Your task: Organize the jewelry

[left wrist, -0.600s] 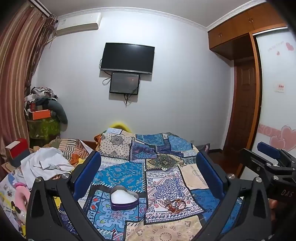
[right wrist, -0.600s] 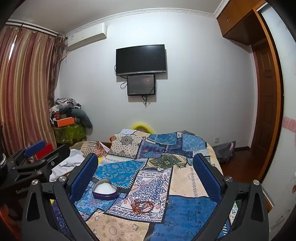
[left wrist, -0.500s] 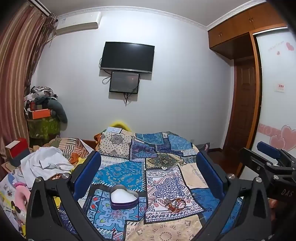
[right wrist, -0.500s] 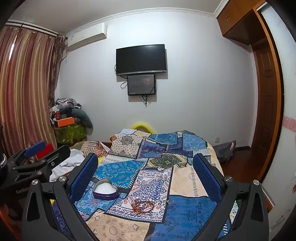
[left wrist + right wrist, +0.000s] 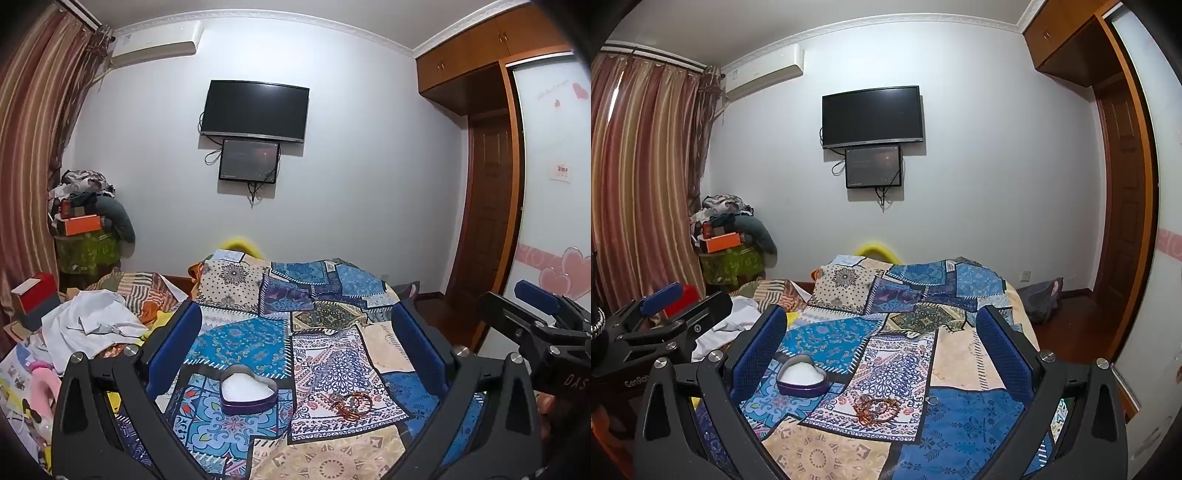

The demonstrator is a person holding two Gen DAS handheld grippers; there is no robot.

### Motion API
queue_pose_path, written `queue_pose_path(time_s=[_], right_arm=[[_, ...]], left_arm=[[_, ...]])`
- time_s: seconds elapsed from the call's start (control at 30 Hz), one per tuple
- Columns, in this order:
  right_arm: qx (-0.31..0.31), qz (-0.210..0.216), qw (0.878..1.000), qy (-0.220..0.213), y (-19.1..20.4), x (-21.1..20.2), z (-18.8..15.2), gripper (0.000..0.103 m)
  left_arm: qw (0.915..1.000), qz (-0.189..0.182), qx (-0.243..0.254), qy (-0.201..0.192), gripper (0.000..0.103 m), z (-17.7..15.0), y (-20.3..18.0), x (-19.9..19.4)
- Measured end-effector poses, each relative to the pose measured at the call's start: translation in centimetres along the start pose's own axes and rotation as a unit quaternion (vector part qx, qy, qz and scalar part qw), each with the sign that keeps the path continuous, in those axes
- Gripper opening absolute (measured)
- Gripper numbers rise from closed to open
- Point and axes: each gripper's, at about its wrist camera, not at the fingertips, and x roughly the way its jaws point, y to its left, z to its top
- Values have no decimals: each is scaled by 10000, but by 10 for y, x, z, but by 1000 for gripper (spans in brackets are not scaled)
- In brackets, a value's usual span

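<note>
Bracelets (image 5: 349, 403) lie tangled on patchwork bedspread (image 5: 325, 354) near its front edge, just right of heart-shaped tin (image 5: 248, 388). Left gripper (image 5: 295, 354) & right gripper (image 5: 882, 350) hover w/ jaws wide apart, holding nothing.

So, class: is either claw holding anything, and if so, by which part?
Nothing is held. The left claw and right claw are both open above the bed; the bracelets lie untouched beside the heart-shaped box.
</note>
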Motion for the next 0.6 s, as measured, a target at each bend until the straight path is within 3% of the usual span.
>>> queue_pose_path(time_s=[0.6], right_arm=[[63, 4, 10000, 17, -7, 4, 1, 102]], left_arm=[[9999, 19, 86, 80, 103, 17, -7, 1]])
